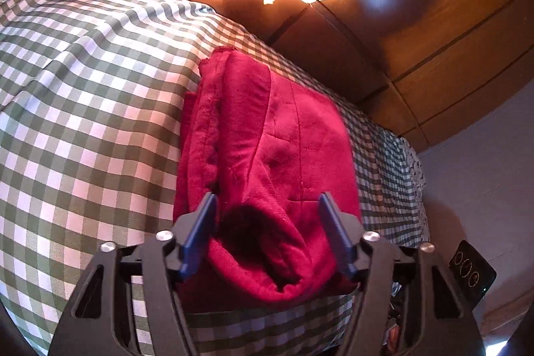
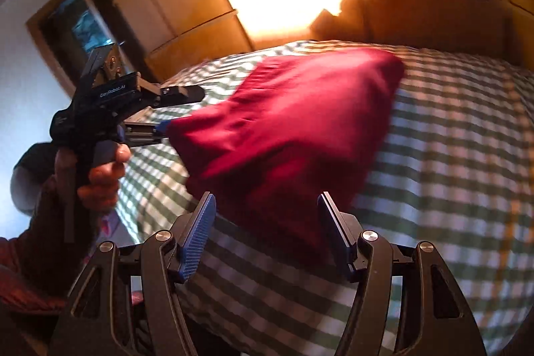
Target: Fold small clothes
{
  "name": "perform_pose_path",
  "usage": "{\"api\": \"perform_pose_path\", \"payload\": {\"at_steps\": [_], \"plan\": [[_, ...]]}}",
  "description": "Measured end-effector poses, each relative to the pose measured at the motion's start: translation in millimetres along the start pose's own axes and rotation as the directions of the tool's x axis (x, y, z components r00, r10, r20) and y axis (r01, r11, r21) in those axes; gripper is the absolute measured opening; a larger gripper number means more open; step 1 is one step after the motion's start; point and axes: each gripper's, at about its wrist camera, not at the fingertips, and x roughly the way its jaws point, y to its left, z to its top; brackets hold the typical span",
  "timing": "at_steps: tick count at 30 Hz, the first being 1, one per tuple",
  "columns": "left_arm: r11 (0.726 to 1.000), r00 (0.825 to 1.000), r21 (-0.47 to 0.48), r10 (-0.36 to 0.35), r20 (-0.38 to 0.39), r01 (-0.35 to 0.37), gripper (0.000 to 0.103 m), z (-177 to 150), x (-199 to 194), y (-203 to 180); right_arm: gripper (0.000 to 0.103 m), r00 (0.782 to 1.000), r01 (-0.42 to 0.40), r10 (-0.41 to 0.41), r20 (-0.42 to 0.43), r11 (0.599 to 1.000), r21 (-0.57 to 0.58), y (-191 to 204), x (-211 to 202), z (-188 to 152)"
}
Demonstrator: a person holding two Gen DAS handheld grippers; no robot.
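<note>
A red garment [image 1: 267, 162], already folded into a thick bundle, lies on the bed's green-and-white checked cover [image 1: 83, 122], filling the middle of the left wrist view and running from the centre down to the bottom edge. It looks like soft, plush knit: light, limp, and bulky where the layers stack, so it should sag and unroll if lifted by one corner. The left gripper [image 1: 267, 216] has its jaws spread wide, one on each side of the rounded near fold, not clamped on it; whether the pads touch the cloth cannot be told. In the right wrist view the same garment [image 2: 287, 135] sits centre frame, blurred, with the left gripper [image 2: 160, 125] at its left corner, and the person's hand [image 2: 100, 172] on the handle at the lower left. The right gripper [image 2: 267, 222] is also spread apart, hanging just short of the near edge, holding nothing. A safe hold is probably across the thick folded edge, pinching all layers together.
</note>
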Motion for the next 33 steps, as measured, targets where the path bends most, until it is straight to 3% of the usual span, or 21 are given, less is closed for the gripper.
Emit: {"api": "perform_pose_path", "payload": {"at_steps": [3, 4, 7, 10, 13, 15, 19, 20, 21, 22, 24, 29, 31, 33], "plan": [[0.994, 0.995, 0.042, 0.103, -0.001, -0.103, 0.022, -3, 9, -5, 0.062, 1.0, 0.023, -0.023, -0.011, 1.0, -0.006, -3, 5, -15], [0.993, 0.994, 0.046, 0.112, 0.005, -0.112, 0.021, -4, 8, -5, 0.061, 1.0, 0.026, -0.026, -0.009, 1.0, -0.013, 0, 6, -15], [0.993, 0.993, 0.049, 0.102, 0.057, -0.104, 0.016, -9, -8, -5, 0.043, 1.0, 0.024, -0.024, 0.008, 0.999, -0.039, 13, 11, -9], [0.994, 0.991, 0.046, 0.09, 0.098, -0.095, 0.016, -24, -23, -2, 0.036, 1.0, 0.028, -0.028, -0.005, 0.997, -0.074, 19, 24, -8], [0.983, 0.982, 0.031, 0.178, 0.063, -0.18, 0.016, -47, -8, 14, 0.034, 0.993, 0.073, -0.083, -0.085, 0.99, -0.121, 20, 48, -25], [0.982, 0.981, -0.008, 0.19, 0.048, -0.19, 0.019, -58, 3, 28, 0.034, 0.995, 0.071, -0.081, -0.065, 0.989, -0.132, 19, 50, -33], [0.978, 0.973, 0.004, 0.208, 0.101, -0.209, 0.027, -58, -11, 18, 0.034, 0.992, 0.079, -0.091, -0.081, 0.987, -0.141, 23, 49, -30], [0.973, 0.967, 0.022, 0.225, 0.12, -0.229, 0.034, -56, -16, 12, 0.034, 0.992, 0.075, -0.089, -0.089, 0.986, -0.151, 24, 48, -29], [0.965, 0.957, 0.041, 0.251, 0.145, -0.26, 0.048, -55, -19, 6, 0.034, 0.992, 0.062, -0.077, -0.101, 0.987, -0.148, 24, 45, -26], [0.952, 0.941, 0.061, 0.285, 0.185, -0.3, 0.052, -53, -24, 0, 0.04, 0.992, 0.045, -0.06, -0.109, 0.99, -0.133, 22, 42, -21], [0.932, 0.918, 0.106, 0.316, 0.239, -0.348, 0.055, -48, -31, -10, 0.043, 0.995, 0.046, -0.056, -0.083, 0.993, -0.111, 18, 32, -10], [0.9, 0.893, 0.158, 0.354, 0.279, -0.406, 0.056, -31, -25, -24, 0.044, 0.995, 0.097, -0.097, 0.008, 0.993, -0.069, 10, 23, 29], [0.879, 0.881, 0.19, 0.378, 0.283, -0.438, 0.057, -28, -16, -29, 0.059, 0.986, 0.163, -0.16, 0.047, 0.985, -0.061, 6, 29, 48], [0.857, 0.865, 0.206, 0.407, 0.294, -0.473, 0.057, -28, -8, -33, 0.06, 0.981, 0.188, -0.185, 0.061, 0.981, -0.042, 2, 41, 65]]}}
